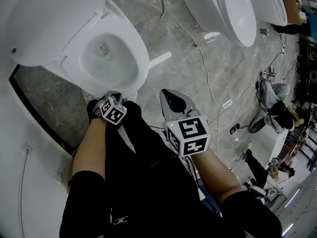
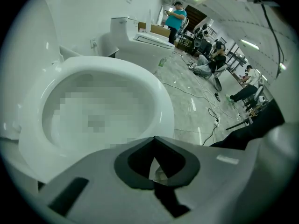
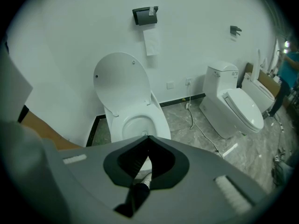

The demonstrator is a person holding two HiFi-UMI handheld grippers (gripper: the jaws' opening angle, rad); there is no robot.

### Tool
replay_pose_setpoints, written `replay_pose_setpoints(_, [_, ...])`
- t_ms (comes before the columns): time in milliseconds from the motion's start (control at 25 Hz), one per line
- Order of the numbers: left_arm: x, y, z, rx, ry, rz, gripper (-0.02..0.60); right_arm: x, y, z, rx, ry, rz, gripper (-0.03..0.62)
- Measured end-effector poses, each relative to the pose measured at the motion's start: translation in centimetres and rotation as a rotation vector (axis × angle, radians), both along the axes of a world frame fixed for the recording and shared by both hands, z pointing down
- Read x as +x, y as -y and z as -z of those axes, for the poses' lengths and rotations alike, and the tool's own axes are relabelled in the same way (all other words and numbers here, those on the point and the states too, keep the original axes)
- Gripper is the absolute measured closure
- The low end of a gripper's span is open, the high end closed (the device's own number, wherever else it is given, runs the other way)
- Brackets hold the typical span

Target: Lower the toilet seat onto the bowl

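Note:
The white toilet stands in front of me, at the upper left of the head view. Its lid is raised against the wall. The seat ring lies flat on the bowl. My left gripper is shut with nothing between its jaws, just short of the bowl's front edge and apart from it. My right gripper is also shut and empty, held to the right of the bowl over the floor.
A second toilet with its lid closed stands to the right, and a third beyond it. Cables run across the marble floor. A paper holder hangs on the wall. People sit at the far right.

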State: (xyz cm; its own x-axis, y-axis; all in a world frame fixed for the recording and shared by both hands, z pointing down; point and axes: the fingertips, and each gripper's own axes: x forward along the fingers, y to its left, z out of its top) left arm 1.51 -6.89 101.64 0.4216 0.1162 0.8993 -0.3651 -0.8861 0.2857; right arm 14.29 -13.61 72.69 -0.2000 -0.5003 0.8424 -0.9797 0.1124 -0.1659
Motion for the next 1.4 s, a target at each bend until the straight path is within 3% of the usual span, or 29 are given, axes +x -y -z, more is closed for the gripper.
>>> replay_pose_setpoints(240, [-1.0,1.6,1.8,-0.033,0.079,0.24,0.572,-0.7,0.3,1.8,0.026,0.009,0.005,0.585])
replay_pose_setpoints(440, [-1.0,4.3,8.3,-0.03,-0.026,0.428,0.572,-1.2,0.7,3.8,0.059,0.016,0.003,0.585])
replay_pose_setpoints(720, [-1.8,7.7,21.8,0.042,-0.135,0.55,0.572,-3.4,1.9,8.4,0.136,0.033,0.043,0.585])
replay_pose_setpoints(920, [-1.4,10.5,32.3,0.151,-0.236,0.589,0.572,-5.0,3.8,12.7,0.22,0.054,0.056,0.585])
replay_pose_setpoints(1080, [-1.3,13.2,40.5,0.301,-0.333,0.64,0.572,-5.5,5.5,16.6,0.291,0.092,-0.01,0.585])
replay_pose_setpoints(1240, [-1.8,15.9,49.0,0.452,-0.429,0.689,0.572,-7.4,8.4,22.6,0.446,0.108,-0.014,0.585])
replay_pose_setpoints(1400, [-3.5,17.1,56.3,0.554,-0.5,0.714,0.572,-9.8,10.1,28.7,0.592,0.126,0.02,0.586])
